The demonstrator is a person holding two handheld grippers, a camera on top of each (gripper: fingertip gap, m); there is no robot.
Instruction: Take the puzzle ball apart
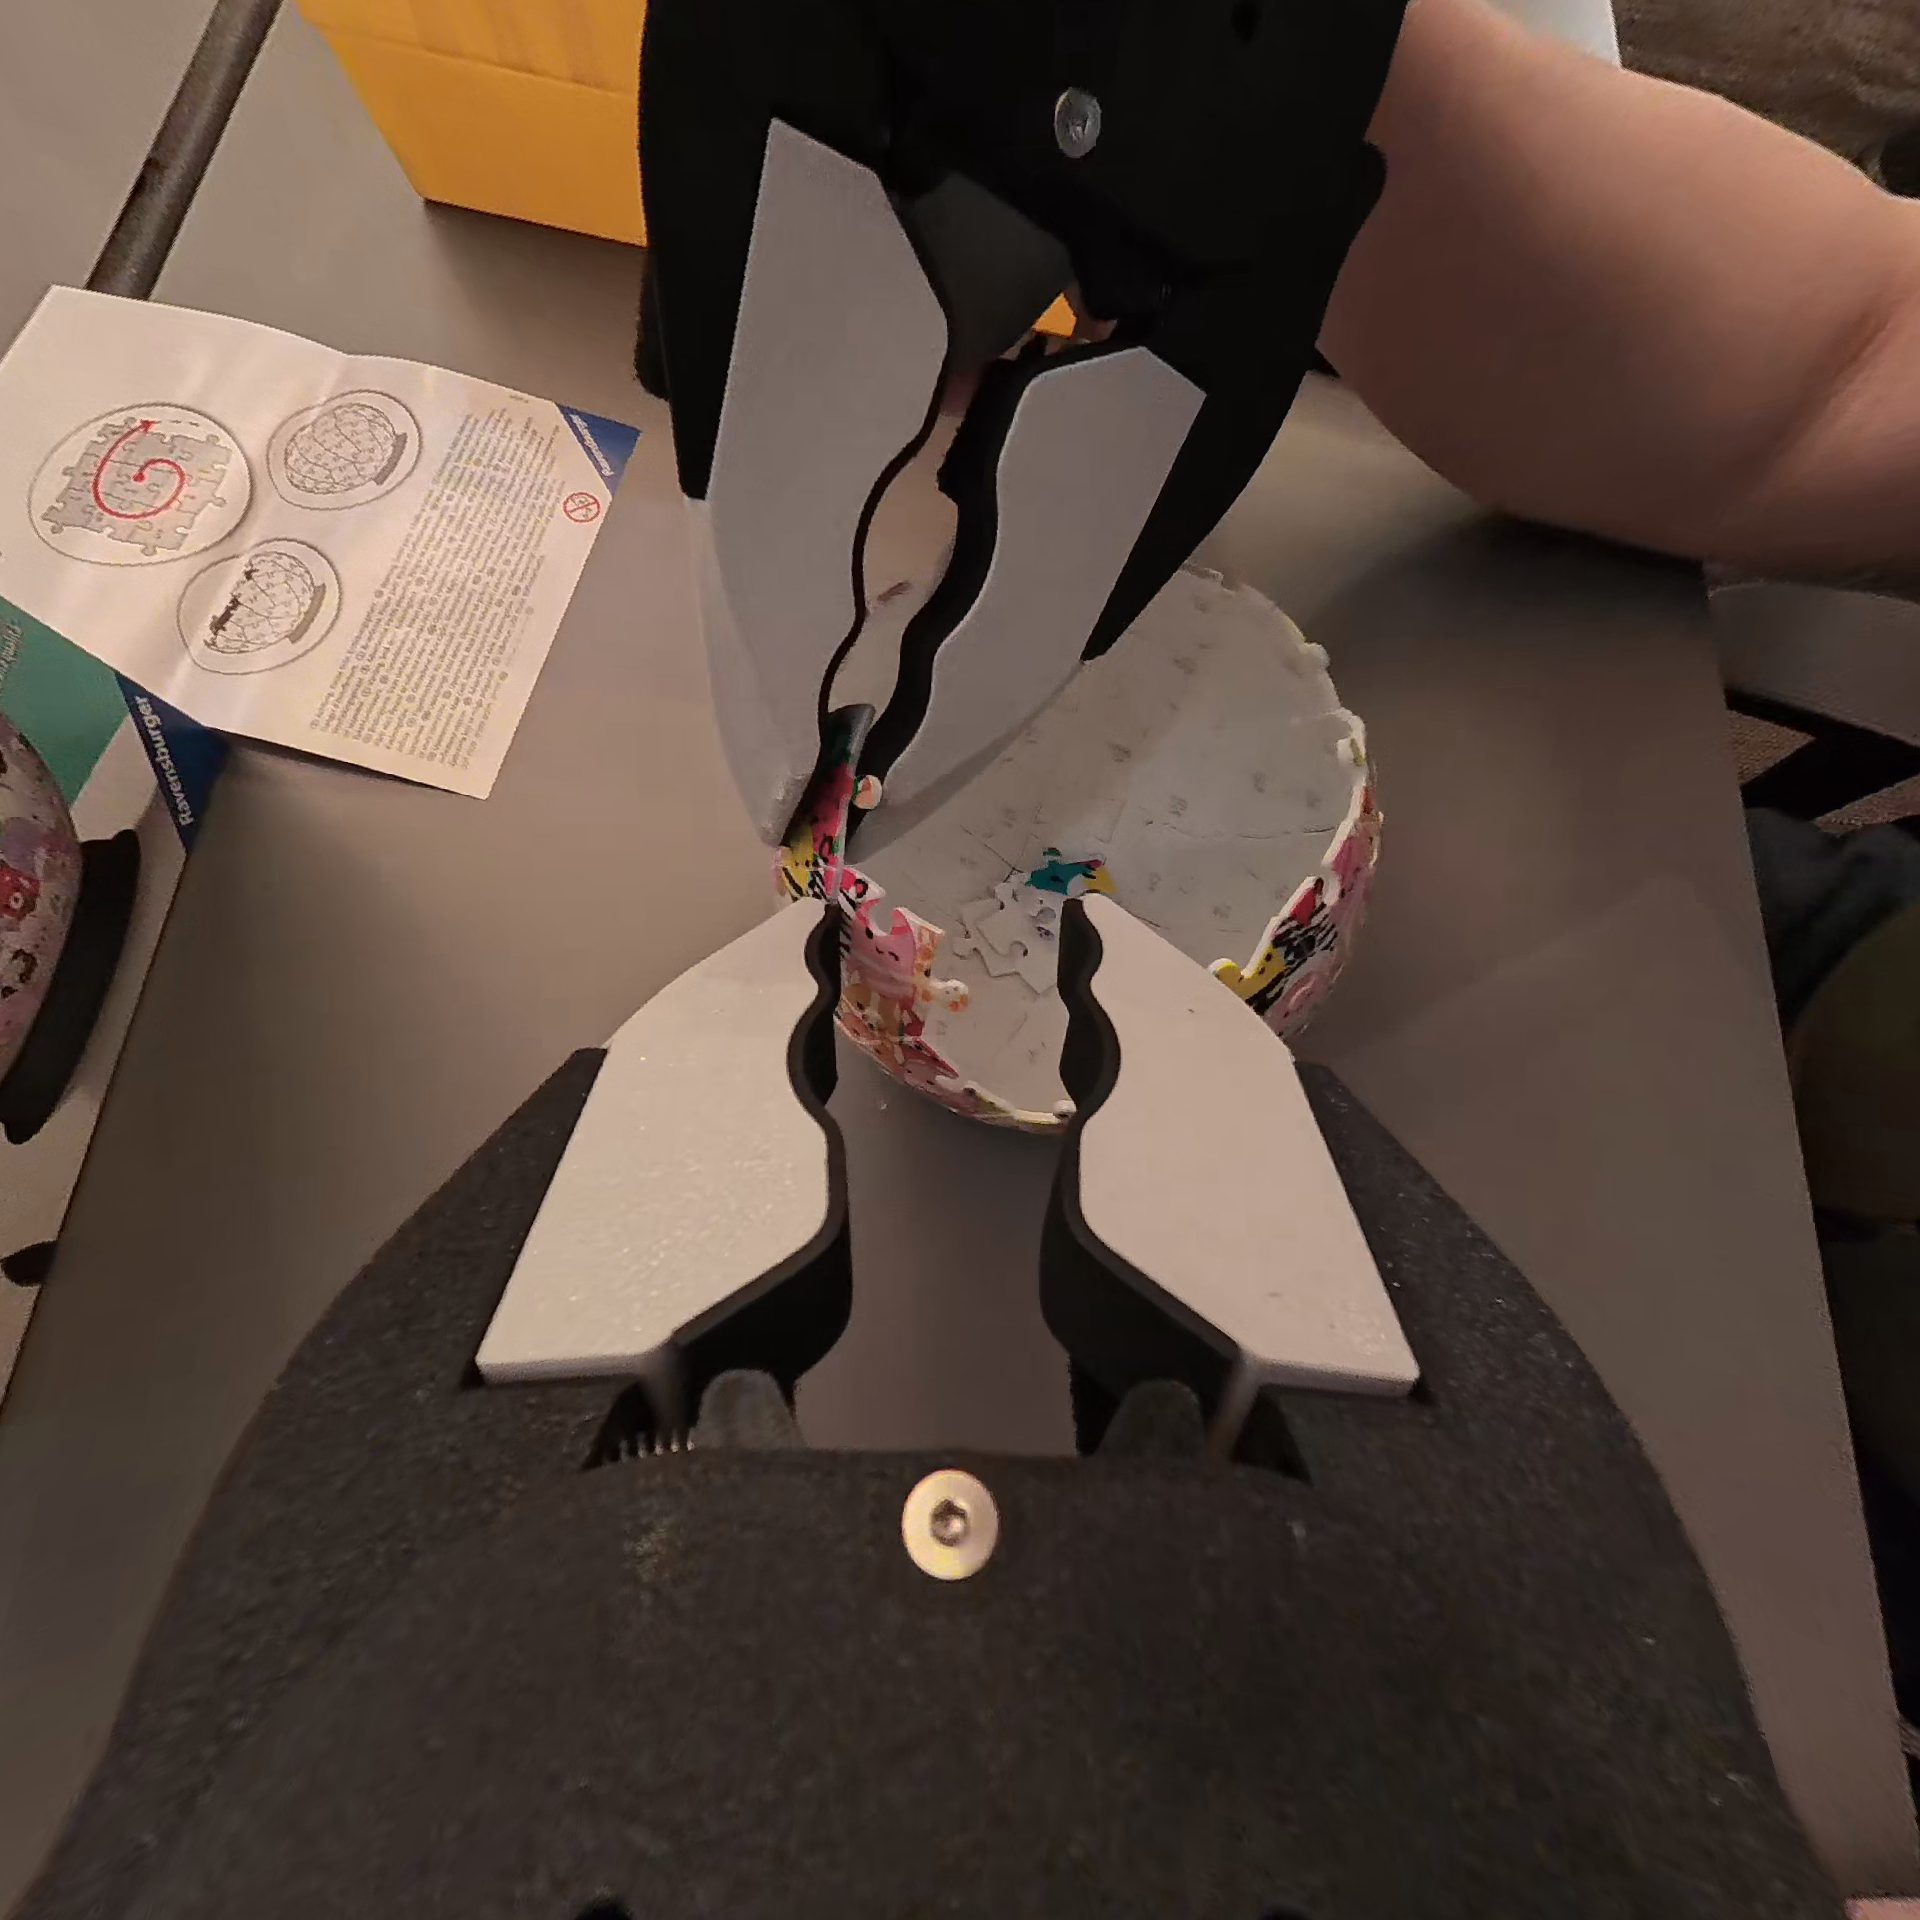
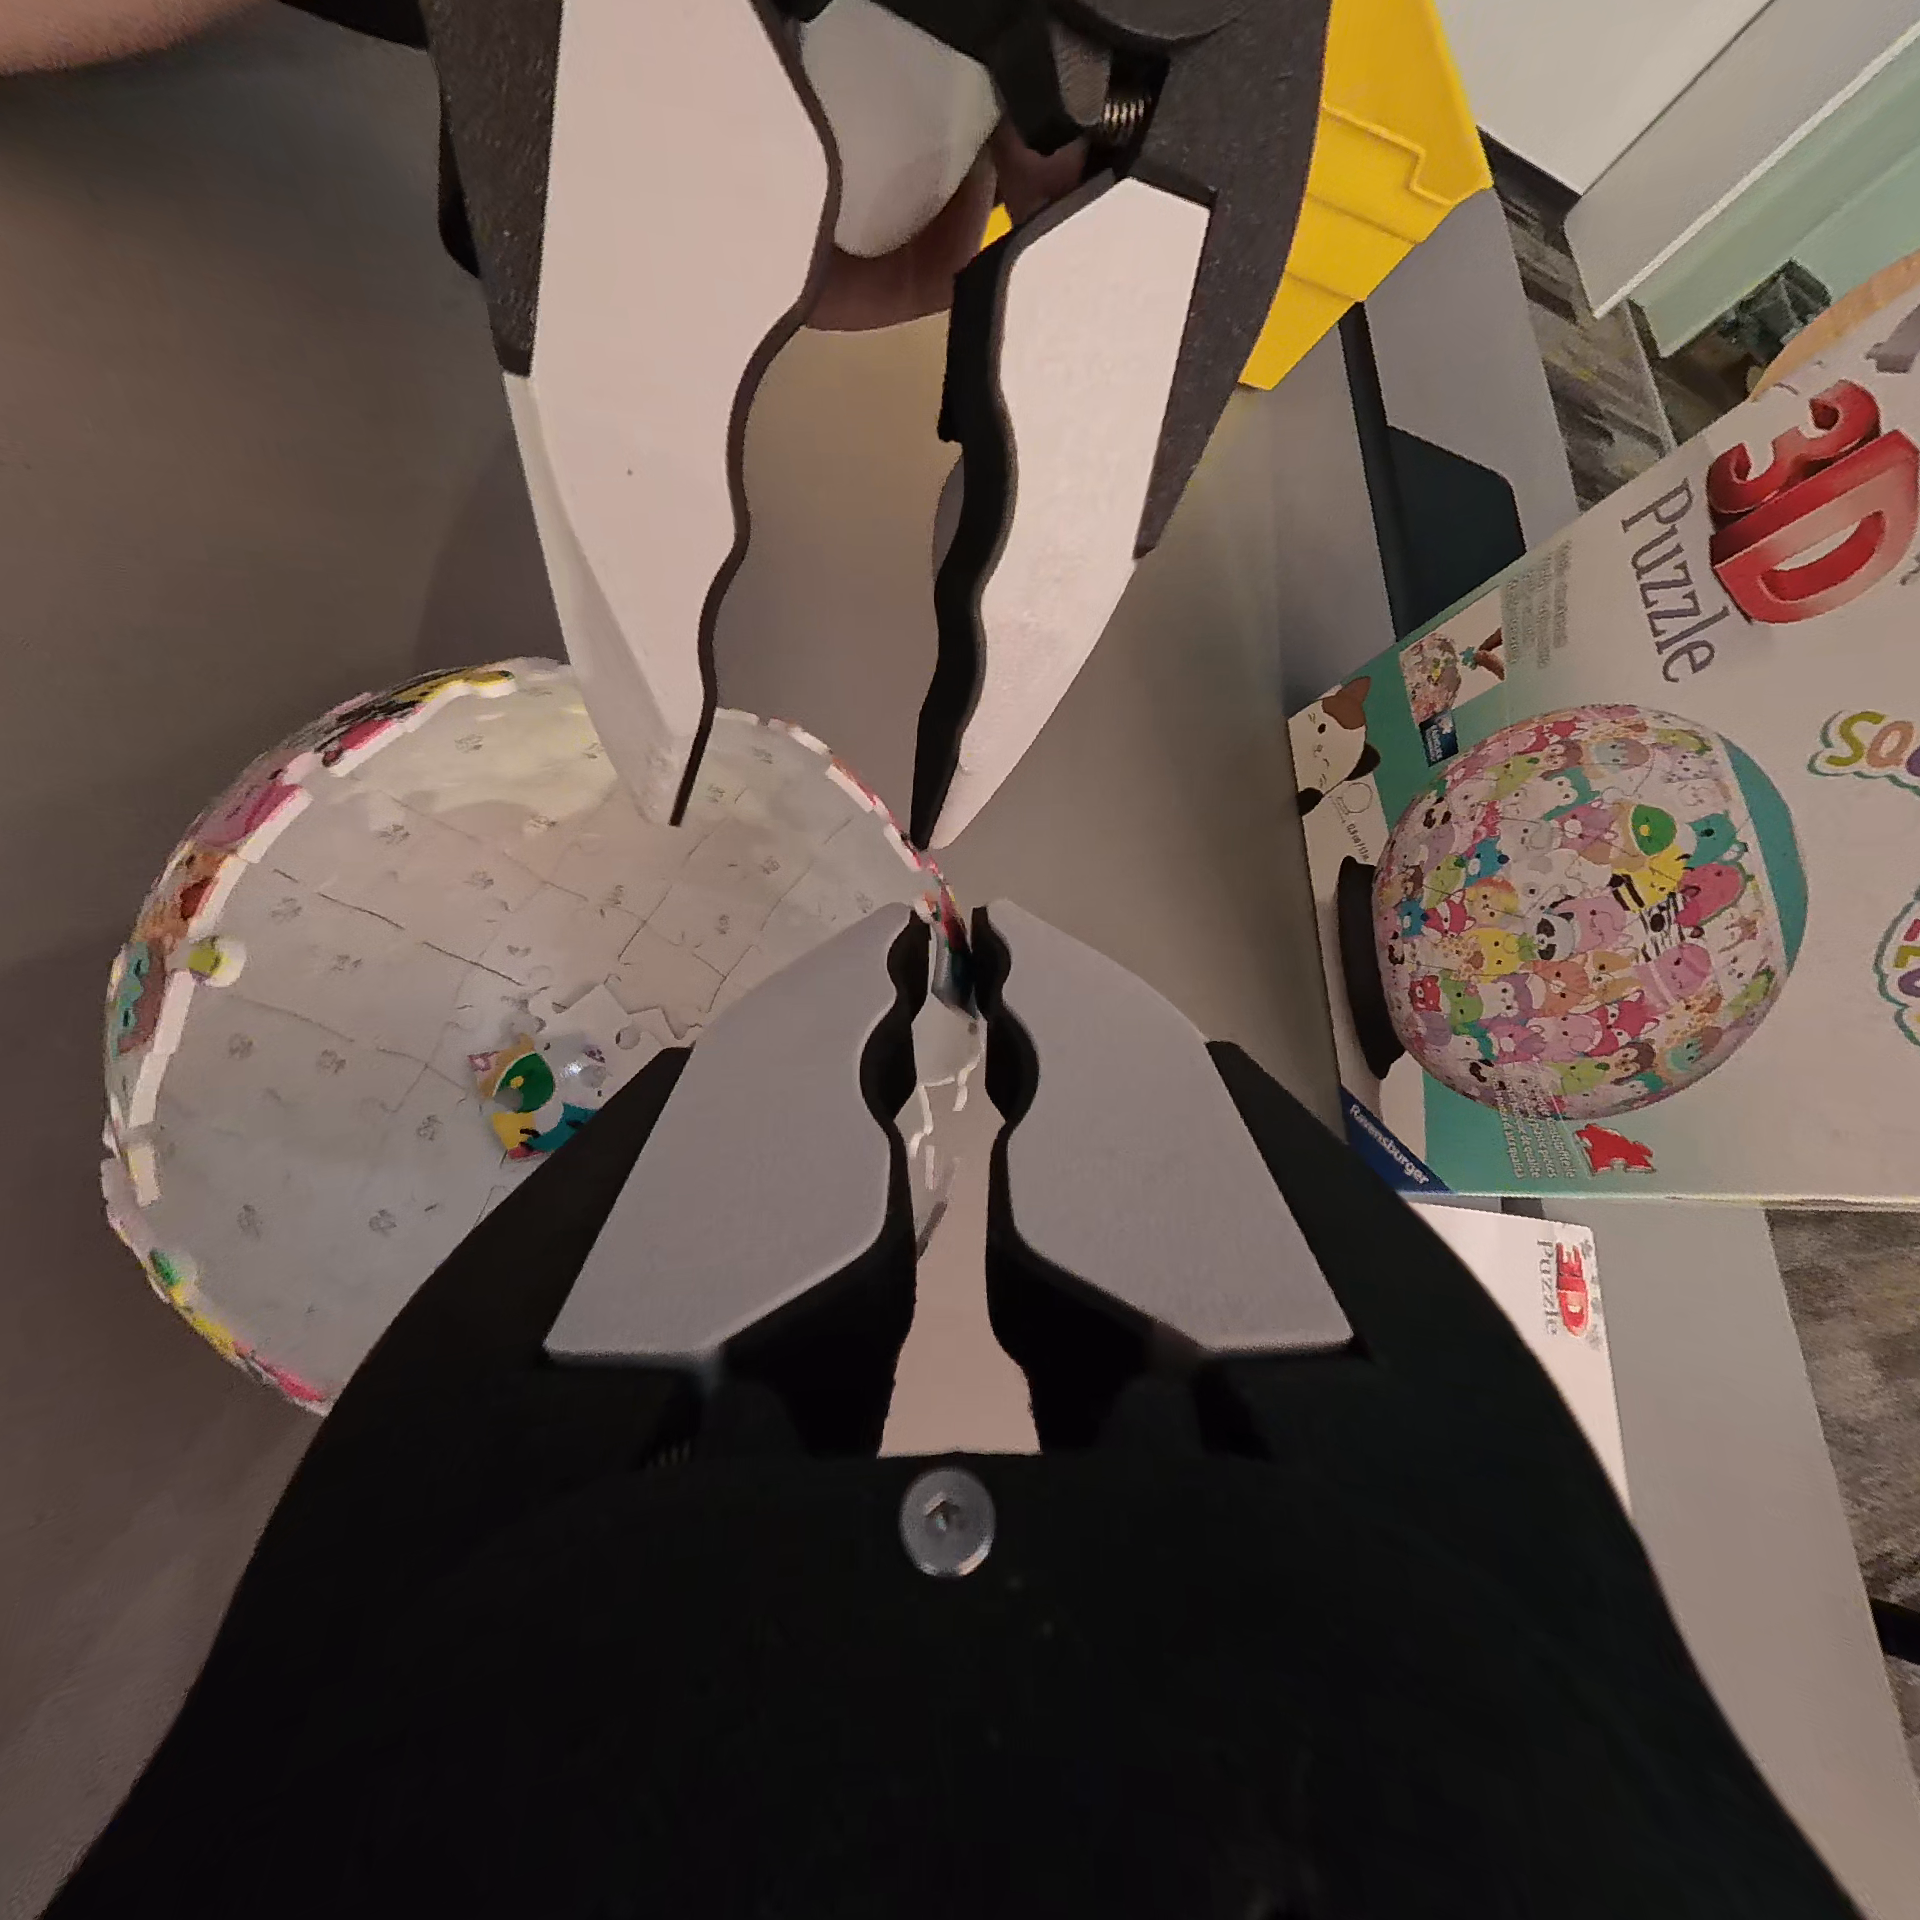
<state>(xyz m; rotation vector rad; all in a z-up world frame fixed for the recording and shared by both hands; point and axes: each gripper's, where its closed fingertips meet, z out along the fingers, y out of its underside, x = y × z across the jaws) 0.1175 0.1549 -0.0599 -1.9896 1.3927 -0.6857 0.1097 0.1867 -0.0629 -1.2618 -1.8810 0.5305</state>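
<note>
Right gripper (image 2: 948, 914) fingers pinch puzzle ball (image 2: 416, 935) rim at 3 o'clock; left gripper (image 1: 945, 909) fingers wide, straddling the rim.

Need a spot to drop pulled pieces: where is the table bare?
Bare grey table right of the half ball, and between it and the leaflet. Crowded: leaflet and puzzle box on one side, yellow box behind.

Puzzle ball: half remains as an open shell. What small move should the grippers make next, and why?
Probably close the left gripper on the wall of the shell: it is open astride that wall, while the right gripper is shut on a rim piece beside it. Braced so, the piece could be pulled off.
</note>
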